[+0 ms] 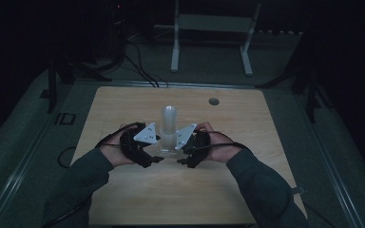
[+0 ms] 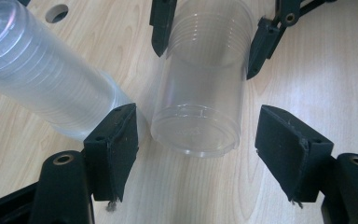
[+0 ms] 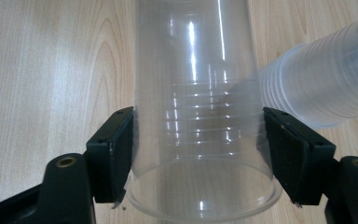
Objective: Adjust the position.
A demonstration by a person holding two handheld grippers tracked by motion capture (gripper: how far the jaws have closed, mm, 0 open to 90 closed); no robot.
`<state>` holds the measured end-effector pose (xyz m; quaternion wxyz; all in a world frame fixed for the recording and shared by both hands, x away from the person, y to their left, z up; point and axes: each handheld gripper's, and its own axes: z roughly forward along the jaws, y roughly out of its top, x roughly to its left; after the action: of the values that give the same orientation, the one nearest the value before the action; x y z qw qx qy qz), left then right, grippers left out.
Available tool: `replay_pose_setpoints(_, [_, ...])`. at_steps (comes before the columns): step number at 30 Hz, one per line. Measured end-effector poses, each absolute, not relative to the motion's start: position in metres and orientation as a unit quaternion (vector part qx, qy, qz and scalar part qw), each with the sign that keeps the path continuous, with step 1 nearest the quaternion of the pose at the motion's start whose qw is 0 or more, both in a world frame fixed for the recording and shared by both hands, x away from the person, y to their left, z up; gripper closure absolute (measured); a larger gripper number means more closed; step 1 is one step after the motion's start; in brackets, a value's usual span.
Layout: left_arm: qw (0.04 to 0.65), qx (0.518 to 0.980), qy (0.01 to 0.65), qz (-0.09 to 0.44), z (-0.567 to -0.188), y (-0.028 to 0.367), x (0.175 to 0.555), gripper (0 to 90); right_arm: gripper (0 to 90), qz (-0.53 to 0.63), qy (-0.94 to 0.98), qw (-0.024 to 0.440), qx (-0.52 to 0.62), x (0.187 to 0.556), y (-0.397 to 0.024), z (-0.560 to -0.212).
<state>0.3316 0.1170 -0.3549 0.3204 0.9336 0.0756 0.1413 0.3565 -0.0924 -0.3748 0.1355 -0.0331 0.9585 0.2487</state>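
Note:
A single clear plastic cup (image 3: pixel 198 116) lies level just above the wooden table (image 1: pixel 123 109), and my right gripper (image 3: pixel 198 121) is shut on it near its rim, both pads pressed to its sides. In the left gripper view the cup's base (image 2: pixel 196 135) points at me. My left gripper (image 2: pixel 198 126) is open, its pads standing either side of the base with gaps. The right gripper (image 2: pixel 209 37) clasps the far end. A tall stack of clear cups (image 1: pixel 168 121) stands upside down just behind both grippers, left (image 1: pixel 154 160) and right (image 1: pixel 184 161).
A round hole (image 1: pixel 213 101) sits in the tabletop at the back right. Behind the table a white frame stand (image 1: pixel 209 23) and dark cables (image 1: pixel 140 71) lie on the floor. Bare wood spreads in front of and beside the hands.

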Motion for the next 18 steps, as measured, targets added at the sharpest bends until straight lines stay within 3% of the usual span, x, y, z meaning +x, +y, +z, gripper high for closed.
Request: replay_pose_setpoints(18, [0.263,0.950,0.052,0.161,-0.358,0.098,0.328,30.2,29.4,0.244,0.959,0.136,-0.038,0.355,-0.089,-0.376])
